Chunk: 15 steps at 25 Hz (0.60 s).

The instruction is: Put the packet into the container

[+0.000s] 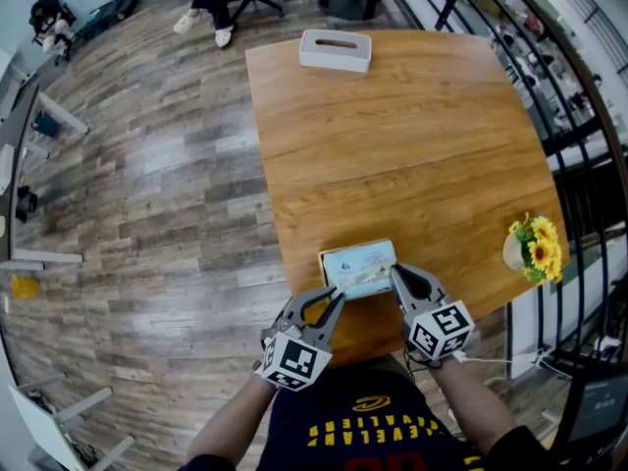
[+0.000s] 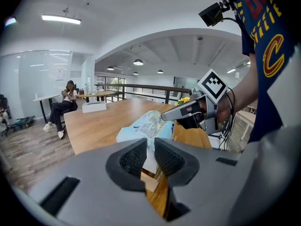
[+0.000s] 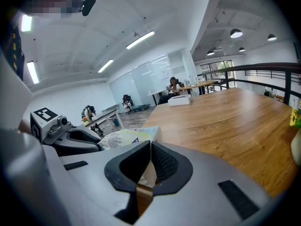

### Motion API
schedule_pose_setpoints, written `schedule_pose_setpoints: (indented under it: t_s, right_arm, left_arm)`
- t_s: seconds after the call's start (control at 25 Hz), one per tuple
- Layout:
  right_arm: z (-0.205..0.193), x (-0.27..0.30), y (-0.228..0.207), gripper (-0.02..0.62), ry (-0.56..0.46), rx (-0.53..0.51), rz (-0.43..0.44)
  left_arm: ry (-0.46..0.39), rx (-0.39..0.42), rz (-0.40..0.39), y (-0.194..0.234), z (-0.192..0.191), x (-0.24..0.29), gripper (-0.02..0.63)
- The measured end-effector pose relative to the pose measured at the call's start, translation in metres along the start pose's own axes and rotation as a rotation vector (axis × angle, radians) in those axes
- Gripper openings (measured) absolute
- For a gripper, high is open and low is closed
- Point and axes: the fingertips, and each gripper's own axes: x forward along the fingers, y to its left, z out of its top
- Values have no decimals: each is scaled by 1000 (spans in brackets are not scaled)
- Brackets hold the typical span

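At the surface's (image 1: 392,145) near edge, my left tool (image 1: 337,300) and right tool (image 1: 397,275) clamp the packet (image 1: 361,268); only the head view shows the far container's (image 1: 336,49) slot.

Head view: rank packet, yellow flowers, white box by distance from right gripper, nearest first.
1. pale blue printed packet, in the right gripper's jaws, wooden table's near edge.
2. yellow potted flowers, right edge.
3. white rectangular slotted box, far edge.

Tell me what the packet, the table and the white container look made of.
The packet: likely thin plastic film, pale blue and white, printed, slightly glossy; it sags and wrinkles. The table: wood or wood-look laminate, warm brown, visible grain, smooth sheen. The container: white, matte, rounded edges, slot on top; probably plastic, too distant to be sure.
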Motion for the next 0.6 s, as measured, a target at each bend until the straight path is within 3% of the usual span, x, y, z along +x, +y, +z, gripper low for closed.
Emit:
schedule_pose_setpoints:
  t_s: [0.6]
  right_arm:
    - [-25, 9, -7, 21, 39, -49, -14]
  left_arm:
    - [70, 17, -5, -2, -27, 14, 52]
